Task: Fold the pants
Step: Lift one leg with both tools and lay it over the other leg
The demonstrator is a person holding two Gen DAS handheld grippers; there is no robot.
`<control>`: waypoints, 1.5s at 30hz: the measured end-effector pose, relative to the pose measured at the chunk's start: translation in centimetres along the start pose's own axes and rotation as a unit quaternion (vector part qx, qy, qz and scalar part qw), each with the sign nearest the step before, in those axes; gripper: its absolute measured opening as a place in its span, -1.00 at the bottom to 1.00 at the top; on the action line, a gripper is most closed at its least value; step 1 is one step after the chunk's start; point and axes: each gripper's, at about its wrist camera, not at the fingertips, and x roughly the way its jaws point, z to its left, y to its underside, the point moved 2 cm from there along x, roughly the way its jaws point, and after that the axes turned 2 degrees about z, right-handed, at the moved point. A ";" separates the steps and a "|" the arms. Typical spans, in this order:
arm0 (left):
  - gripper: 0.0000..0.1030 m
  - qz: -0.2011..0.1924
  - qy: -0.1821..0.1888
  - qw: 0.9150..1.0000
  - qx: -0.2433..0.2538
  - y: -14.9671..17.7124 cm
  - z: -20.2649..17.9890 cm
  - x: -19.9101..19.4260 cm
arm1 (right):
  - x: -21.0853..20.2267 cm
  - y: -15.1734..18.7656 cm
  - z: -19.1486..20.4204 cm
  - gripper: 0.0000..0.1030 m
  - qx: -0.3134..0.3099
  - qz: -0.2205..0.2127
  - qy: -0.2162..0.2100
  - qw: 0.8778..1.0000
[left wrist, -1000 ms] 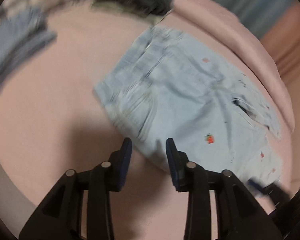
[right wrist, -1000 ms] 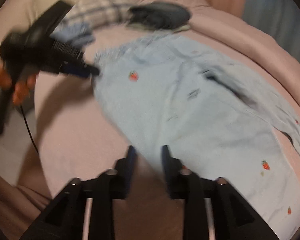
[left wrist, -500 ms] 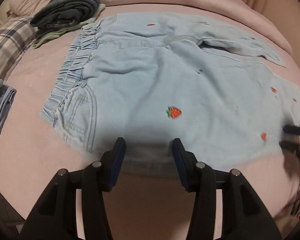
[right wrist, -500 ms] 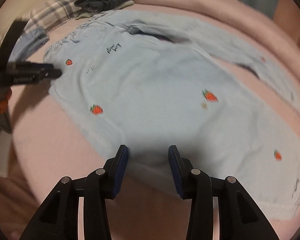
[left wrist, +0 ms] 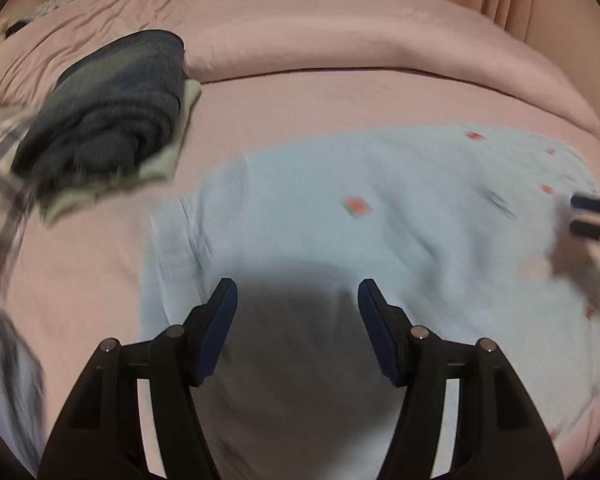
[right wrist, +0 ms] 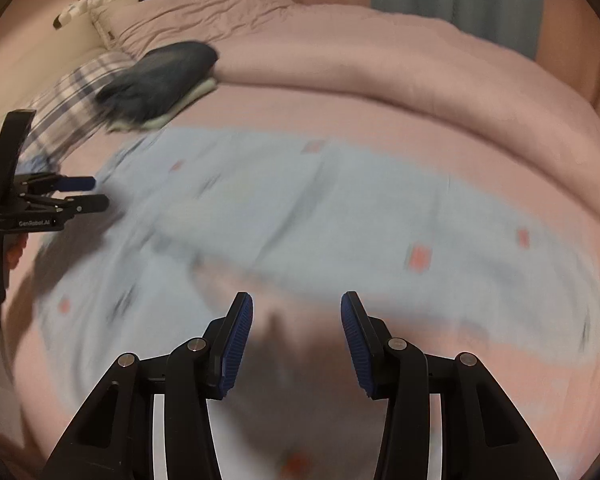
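Left wrist view: left tool (left wrist: 298, 300) gaping, empty | pants (left wrist: 380, 232) spread flat on bed (left wrist: 340, 92) just ahead of both tools, ready for an edge grab | right tool (right wrist: 297, 312) likewise wide, holding nothing | folded stack (left wrist: 112, 108) far-left, parked clear.

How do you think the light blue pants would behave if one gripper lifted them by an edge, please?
The pants would probably flop and drape, since they lie flat with soft wrinkles on the bed. They look like thin fabric, so likely light. One pinch may let the rest drag along.
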 end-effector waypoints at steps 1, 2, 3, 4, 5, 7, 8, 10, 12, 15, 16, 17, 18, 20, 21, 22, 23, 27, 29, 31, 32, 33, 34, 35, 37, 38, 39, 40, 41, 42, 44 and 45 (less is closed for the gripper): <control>0.21 0.004 -0.003 1.000 -0.003 -1.5 1.1 1.0 | 0.8 -1.3 -0.7 -0.10 -0.006 0.001 0.004 1.000; 0.21 0.008 -0.003 1.000 -0.002 -2.3 1.9 1.5 | 1.9 -3.2 -1.7 -0.10 -0.012 0.001 0.013 1.000; 0.21 0.009 -0.007 1.000 0.001 -3.4 2.9 2.2 | 2.5 -4.0 -2.2 -0.10 -0.017 0.003 0.017 1.000; 0.21 0.009 -0.011 1.000 0.002 -4.2 3.7 2.7 | 3.4 -5.2 -2.9 -0.10 -0.023 0.007 0.020 1.000; 0.21 0.014 -0.009 1.000 0.006 -4.8 4.6 3.2 | 4.5 -6.7 -3.6 -0.10 -0.028 0.009 0.024 0.999; 0.21 0.031 0.000 0.999 0.007 -5.7 6.2 4.6 | 6.0 -8.5 -4.0 -0.10 -0.039 0.018 0.020 0.999; 0.21 0.043 0.008 0.999 0.008 -5.8 7.1 5.3 | 6.6 -9.2 -4.2 -0.10 -0.045 0.022 0.017 0.999; 0.22 0.059 0.020 0.998 0.010 -6.2 8.0 6.6 | 8.1 -10.3 -4.4 -0.10 -0.060 0.037 0.009 0.997; 0.22 0.086 0.042 0.995 0.025 -5.9 8.1 7.7 | 9.5 -10.9 -4.6 -0.06 -0.070 0.056 -0.011 0.996; 0.19 0.118 0.061 0.991 0.029 -6.0 8.6 9.0 | 11.4 -10.9 -4.9 0.02 -0.089 0.100 -0.023 0.991; 0.15 0.118 0.068 0.990 0.030 -6.0 8.6 8.9 | 11.9 -10.6 -4.8 0.02 -0.091 0.116 -0.023 0.989; -0.09 0.118 0.072 0.990 0.035 -6.0 8.6 8.9 | 12.2 -10.3 -4.9 0.02 -0.091 0.127 -0.026 0.987; -0.27 0.118 0.068 0.990 0.048 -5.9 8.4 8.8 | 12.2 -10.0 -4.8 -0.03 -0.091 0.134 -0.027 0.986; -0.54 0.111 0.065 0.990 0.063 -6.0 7.9 8.5 | 11.8 -9.8 -4.1 -0.48 -0.104 0.142 -0.024 0.984; -0.62 0.106 0.065 0.990 0.067 -6.3 7.6 8.4 | 11.5 -9.7 -3.6 -0.68 -0.118 0.142 -0.016 0.983; -0.63 0.098 0.055 0.991 0.074 -6.5 7.2 8.0 | 11.2 -9.5 -3.0 -0.82 -0.135 0.141 -0.007 0.981; -0.65 0.090 0.049 0.992 0.078 -6.6 7.0 7.8 | 10.8 -9.4 -2.6 -0.82 -0.150 0.138 0.000 0.979; -0.57 0.092 0.022 0.993 0.076 -6.1 6.6 9.5 | 10.2 -9.4 -3.5 -0.86 -0.117 0.121 0.010 0.986; -0.58 0.081 -0.009 0.992 0.099 -6.2 5.4 9.6 | 11.8 -8.6 -3.1 -0.85 -0.119 0.144 0.030 0.982; -0.62 0.083 -0.022 0.991 0.101 -6.2 4.7 9.1 | 11.8 -8.3 -2.1 -0.82 -0.132 0.135 0.050 0.981; -0.66 0.080 -0.025 0.991 0.101 -6.3 4.7 8.8 | 11.4 -8.2 -2.1 -0.82 -0.124 0.135 0.055 0.982; -0.71 0.072 -0.028 0.992 0.098 -6.6 4.1 8.2 | 10.8 -8.1 -2.1 -0.83 -0.119 0.129 0.056 0.983; -0.72 0.061 -0.029 0.993 0.095 -6.5 3.9 7.4 | 10.0 -8.0 -2.0 -0.83 -0.116 0.120 0.057 0.984; -0.74 0.048 -0.032 0.994 0.094 -6.3 3.7 6.4 | 8.7 -7.9 -1.9 -0.83 -0.114 0.104 0.059 0.986; -0.77 0.017 -0.033 0.995 0.089 -5.7 3.3 3.8 | 6.1 -7.7 -1.6 -0.83 -0.112 0.075 0.064 0.989; -0.78 0.006 -0.032 0.996 0.087 -5.4 3.1 2.7 | 4.7 -7.5 -1.4 -0.83 -0.114 0.060 0.067 0.989; -0.80 -0.009 -0.028 0.996 0.087 -5.0 2.9 1.1 | 2.7 -7.0 -1.1 -0.83 -0.117 0.041 0.071 0.990; -0.80 -0.019 -0.030 0.995 0.089 -4.3 2.6 0.2 | 1.6 -7.0 -0.9 -0.83 -0.119 0.032 0.075 0.990; -0.80 -0.029 -0.031 0.995 0.092 -3.8 2.5 -0.8 | -0.3 -6.4 -0.4 -0.83 -0.125 0.017 0.081 0.989; -0.80 -0.039 -0.032 0.994 0.097 -3.1 2.2 -2.0 | -1.2 -6.1 -0.5 -0.83 -0.127 0.009 0.082 0.988; -0.82 -0.051 -0.032 0.993 0.100 -1.9 3.7 -3.9 | -3.6 -5.1 0.6 -0.83 -0.137 -0.008 0.089 0.986; -0.83 -0.056 -0.032 0.993 0.103 -1.2 3.5 -4.6 | -5.2 -4.2 1.4 -0.83 -0.144 -0.017 0.092 0.985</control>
